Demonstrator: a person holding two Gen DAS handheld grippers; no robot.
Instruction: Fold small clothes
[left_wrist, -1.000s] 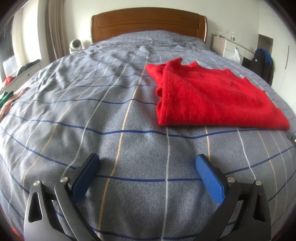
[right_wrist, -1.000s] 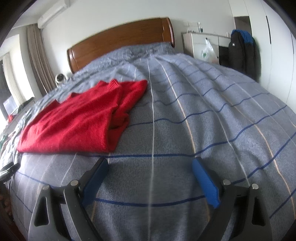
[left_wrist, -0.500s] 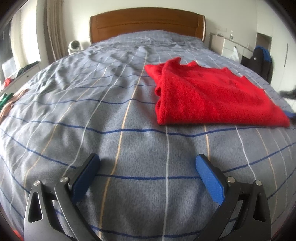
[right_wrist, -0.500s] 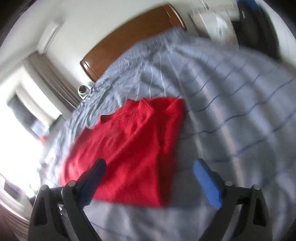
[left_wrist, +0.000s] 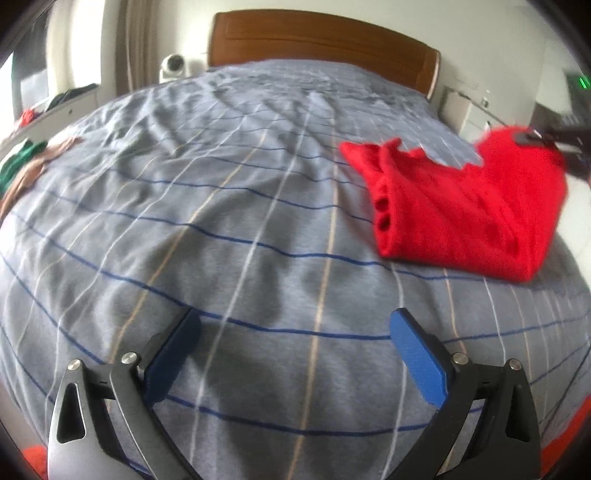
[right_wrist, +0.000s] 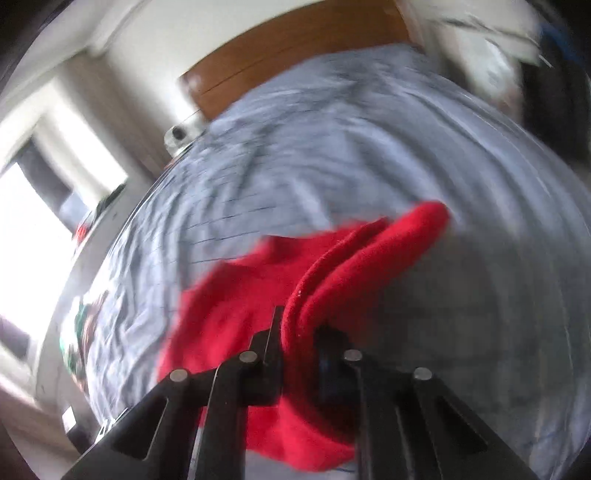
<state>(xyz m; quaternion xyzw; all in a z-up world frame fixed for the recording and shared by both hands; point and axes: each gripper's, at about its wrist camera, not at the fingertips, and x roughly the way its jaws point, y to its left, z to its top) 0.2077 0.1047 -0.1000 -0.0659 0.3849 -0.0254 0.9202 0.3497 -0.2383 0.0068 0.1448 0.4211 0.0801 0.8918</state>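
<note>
I have the right gripper (right_wrist: 299, 332) clamped on a hem edge of the red sweater (left_wrist: 461, 214). Its jaws have just been closing, and the right wrist view shows red knit pinched between them, bunched into a thick ridge that runs up toward 1 o'clock. In the left wrist view the sweater lies at 2 o'clock on the grey checked bedspread (left_wrist: 240, 221), already folded at least once, with its far right corner raised off the bed where the right gripper (left_wrist: 546, 138) shows blurred at the frame edge.

The left gripper (left_wrist: 291, 350) hangs over bare bedspread at 6 o'clock in its own view. Its blue pads (left_wrist: 417, 354) stand wide apart with nothing between them, well apart from the sweater.

Step in hand, as I judge it: the cross fold, carrying the lifted edge over the body of the garment toward the neck end by the wooden headboard (left_wrist: 321, 37).

Next move calls for:
1. Keeping the pinch firm; the knit is thick and could slip.
2. Carrying the edge low and level so the layers beneath do not drag.
3. Bringing the left gripper to the near edge at 2 o'clock to pin it, if the stack shifts.
</note>
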